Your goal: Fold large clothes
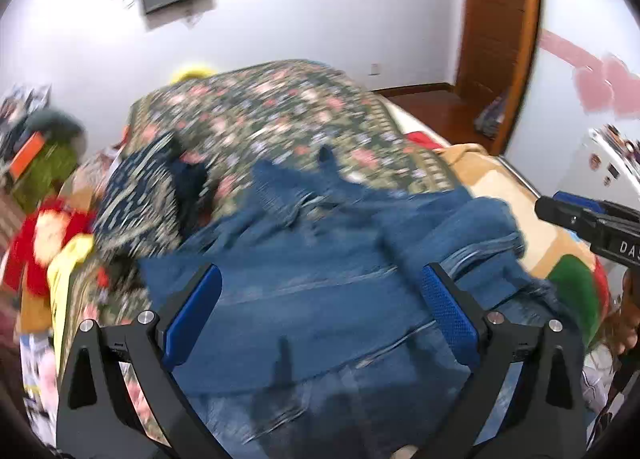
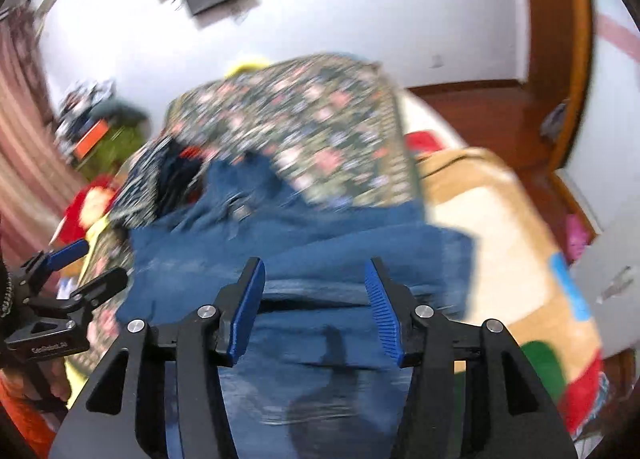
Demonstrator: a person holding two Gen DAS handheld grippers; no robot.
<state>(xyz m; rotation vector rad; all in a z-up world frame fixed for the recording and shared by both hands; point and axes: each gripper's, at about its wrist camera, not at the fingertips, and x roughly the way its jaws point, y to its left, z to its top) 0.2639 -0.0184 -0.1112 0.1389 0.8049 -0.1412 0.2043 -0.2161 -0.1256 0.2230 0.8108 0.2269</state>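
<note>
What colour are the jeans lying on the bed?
Blue denim: the jeans show best in the left wrist view, spread over the floral bedspread.

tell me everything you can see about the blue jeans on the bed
The blue jeans are mid-blue denim, faded paler near the cameras, with stitched seams and a frayed edge on the right in the left wrist view. They lie roughly folded and rumpled on the floral bedspread, their right side over a tan blanket. A patterned dark garment lies at their left. Both views are blurred. Neither open gripper grips them.
</note>
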